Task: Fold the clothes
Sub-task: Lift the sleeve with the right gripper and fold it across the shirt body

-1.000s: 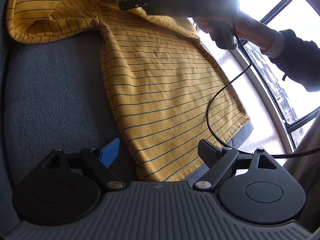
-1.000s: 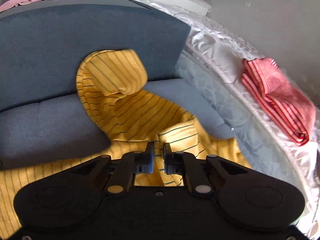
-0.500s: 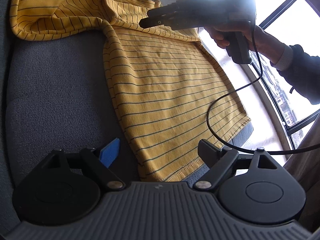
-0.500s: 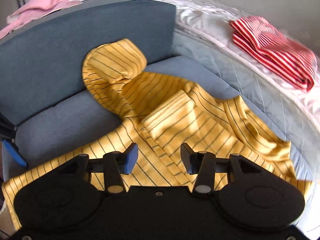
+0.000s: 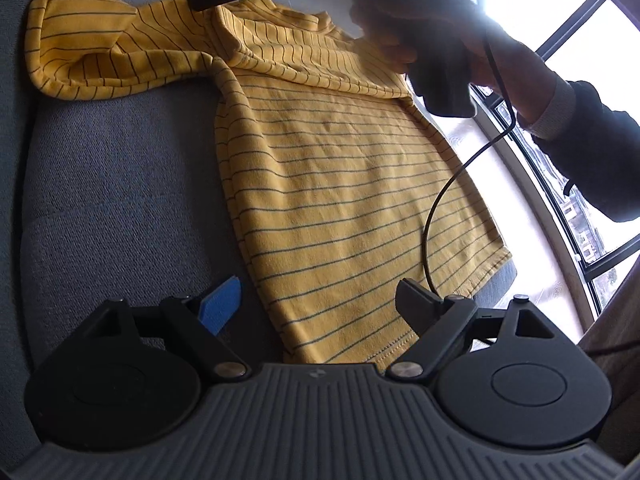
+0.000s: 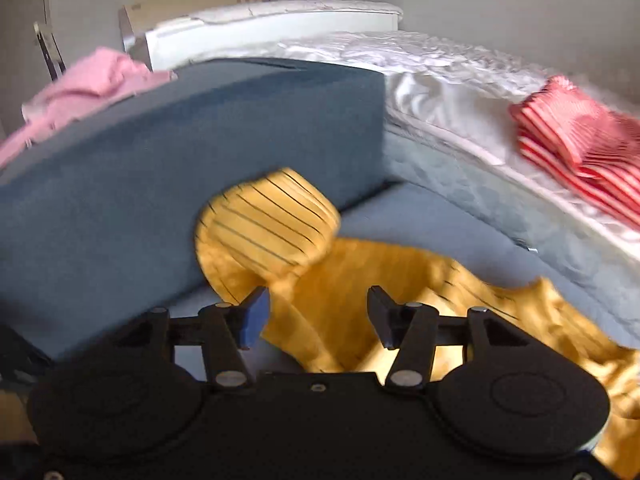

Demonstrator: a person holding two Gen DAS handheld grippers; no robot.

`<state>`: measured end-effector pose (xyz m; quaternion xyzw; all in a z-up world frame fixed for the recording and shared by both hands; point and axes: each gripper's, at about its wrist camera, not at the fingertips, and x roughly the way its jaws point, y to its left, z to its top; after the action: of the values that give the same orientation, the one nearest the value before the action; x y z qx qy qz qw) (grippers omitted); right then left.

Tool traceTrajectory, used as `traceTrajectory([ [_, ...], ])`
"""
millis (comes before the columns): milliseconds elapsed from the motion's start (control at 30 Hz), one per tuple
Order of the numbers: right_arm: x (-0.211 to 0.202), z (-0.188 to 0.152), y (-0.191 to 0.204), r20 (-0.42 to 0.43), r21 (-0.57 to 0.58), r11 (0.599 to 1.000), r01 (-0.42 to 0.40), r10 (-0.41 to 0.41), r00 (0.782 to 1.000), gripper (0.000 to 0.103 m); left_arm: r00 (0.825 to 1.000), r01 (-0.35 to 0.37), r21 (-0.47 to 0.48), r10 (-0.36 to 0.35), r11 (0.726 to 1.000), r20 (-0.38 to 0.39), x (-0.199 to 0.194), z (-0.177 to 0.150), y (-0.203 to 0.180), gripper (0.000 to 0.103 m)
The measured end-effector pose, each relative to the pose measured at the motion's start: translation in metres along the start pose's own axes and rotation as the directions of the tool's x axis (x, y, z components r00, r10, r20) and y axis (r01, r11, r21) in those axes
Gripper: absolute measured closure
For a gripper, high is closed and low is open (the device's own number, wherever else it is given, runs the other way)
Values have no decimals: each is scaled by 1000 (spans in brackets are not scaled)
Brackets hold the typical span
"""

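Both grippers gaping, empty: left gripper (image 5: 316,300) nearest hem of yellow dark-striped knit shirt (image 5: 344,184), lengthwise ahead; right gripper (image 6: 318,314) over collar end.

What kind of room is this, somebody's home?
Most likely a bedroom in a home. A bed with white bedding stands beside a grey-blue sofa, a yellow striped shirt lies spread on the seat, and folded red striped clothes rest on the bed. A large window is alongside.

Window (image 5: 576,40) glare whitens the left view's upper right; right view motion-blurred.
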<state>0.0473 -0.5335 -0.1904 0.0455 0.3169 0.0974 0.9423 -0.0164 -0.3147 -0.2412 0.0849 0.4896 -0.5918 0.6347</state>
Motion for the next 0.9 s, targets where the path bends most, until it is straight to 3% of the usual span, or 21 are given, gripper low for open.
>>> traceTrajectory([
  [300,67,41,-13,-19,32,998,-55,55,998,30,996,-55,77,49,996,78,-1,26,-2,15],
  [400,79,60,-15,-49,-77,990,-115,112,993,27,995,-63,100,56,993,77,1,31,-1,15],
  [500,90,77,-13,-111,-268,939,-214,191,975,23,995,-75,99,69,992,67,4,30,3,15],
  [600,102,91,-13,-125,-351,898,-263,234,964,23,997,-70,105,65,992,49,7,27,4,15],
  [700,118,100,-11,-177,-352,879,-323,276,945,30,997,-69,99,65,993,48,6,27,5,15],
  [767,124,100,-8,-214,-340,872,-352,293,932,44,997,-68,94,64,993,47,5,26,5,15],
  [833,127,98,-7,-242,-326,868,-375,307,921,51,997,-68,90,64,994,46,5,26,6,15],
  [900,128,96,-9,-267,-298,870,-393,319,909,82,997,-67,86,64,994,44,5,25,6,15],
])
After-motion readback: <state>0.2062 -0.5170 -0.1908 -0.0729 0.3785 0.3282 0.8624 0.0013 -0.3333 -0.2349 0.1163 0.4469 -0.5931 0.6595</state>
